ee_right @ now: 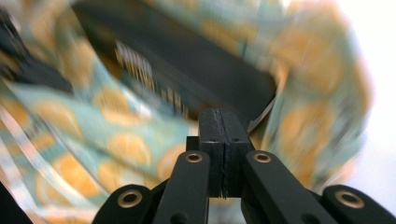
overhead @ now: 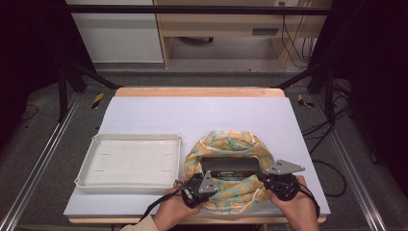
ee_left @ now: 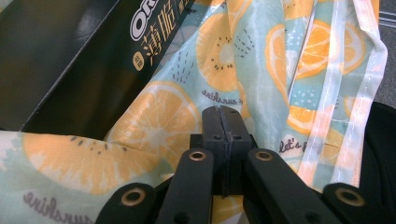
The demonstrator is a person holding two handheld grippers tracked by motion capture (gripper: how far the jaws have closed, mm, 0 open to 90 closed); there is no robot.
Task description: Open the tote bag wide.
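Observation:
A cloth bag [overhead: 226, 142] printed with orange slices on pale teal lies at the table's near edge, bunched around a black box [overhead: 230, 166] that sits inside it. My left gripper [overhead: 213, 186] is at the bag's near left side with its pads pressed together. In the left gripper view the left gripper [ee_left: 222, 112] is shut right against the printed cloth [ee_left: 159, 126], beside the black box [ee_left: 70, 60]. My right gripper [overhead: 265, 179] is at the bag's near right side. The right gripper view is blurred, with the right gripper [ee_right: 219, 114] shut before the box [ee_right: 187, 60] and the cloth [ee_right: 116, 135]. I see no fold between either pair of pads.
An empty white tray [overhead: 130, 137] lies left of the bag on the pale table cover [overhead: 202, 113]. A person's hands hold both grippers at the front edge. Black frame posts and cables stand beyond the table's sides.

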